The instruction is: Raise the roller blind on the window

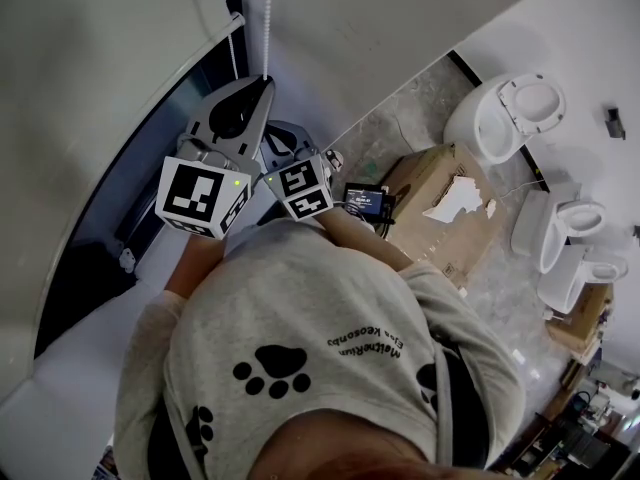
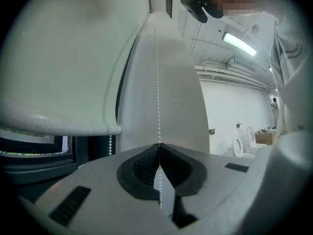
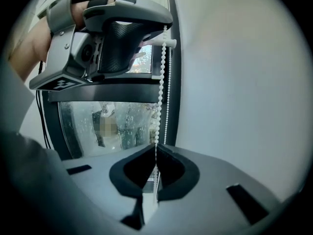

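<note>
1. Clamping the bead chain [image 2: 157,82] with the left gripper [image 2: 159,146], fingers together on the beads.
2. Clamping the same chain lower down with the right gripper [image 3: 156,151], fingers also shut tight on it.
3. Hanging straight, just beside the window [image 3: 112,126].
4. Showing the roller blind [image 2: 58,82] partly down, its bottom edge just left of the chain.

White roller blind [image 2: 63,62] partly lowered, bead chain [image 2: 157,82] vertical

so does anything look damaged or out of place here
The cardboard box on the floor has a ragged tear in its top, showing white inside. Around the blind nothing stands out.
</note>
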The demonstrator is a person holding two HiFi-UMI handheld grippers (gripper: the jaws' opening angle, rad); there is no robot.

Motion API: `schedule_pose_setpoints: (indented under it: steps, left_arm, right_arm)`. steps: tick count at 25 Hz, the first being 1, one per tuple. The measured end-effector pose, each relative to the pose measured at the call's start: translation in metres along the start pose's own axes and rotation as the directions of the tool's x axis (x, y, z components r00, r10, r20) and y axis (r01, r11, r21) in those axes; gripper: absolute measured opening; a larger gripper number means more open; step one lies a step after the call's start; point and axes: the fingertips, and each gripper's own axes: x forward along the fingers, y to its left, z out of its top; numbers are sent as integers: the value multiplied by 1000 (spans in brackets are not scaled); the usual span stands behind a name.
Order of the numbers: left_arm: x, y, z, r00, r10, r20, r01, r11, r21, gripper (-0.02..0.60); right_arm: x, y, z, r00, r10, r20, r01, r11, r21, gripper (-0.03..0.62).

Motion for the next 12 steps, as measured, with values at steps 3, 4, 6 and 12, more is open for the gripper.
schedule_pose_setpoints:
  steps: [3, 4, 6, 12]
  left_arm:
    - [1, -3, 0, 1000, -22, 10, 22, 1000, -17, 11]
    - [1, -3, 0, 1000, -22, 14, 22, 1000, -17, 11]
    - [0, -3, 0, 1000, -14, 17, 15, 1000, -6, 9]
    - [-2, 2, -6, 1000, -7, 19, 8, 999, -37, 9]
  right_arm:
    - [0, 0, 1, 1000, 0, 7, 0, 1000, -8, 11]
    - [1, 0, 1, 1000, -1, 9, 1, 1000, -11, 11]
    - [1, 0, 2, 1000, -1, 12, 1, 1000, -12, 11]
    - [3, 0, -7, 1000, 2, -22, -3, 1000, -25, 11]
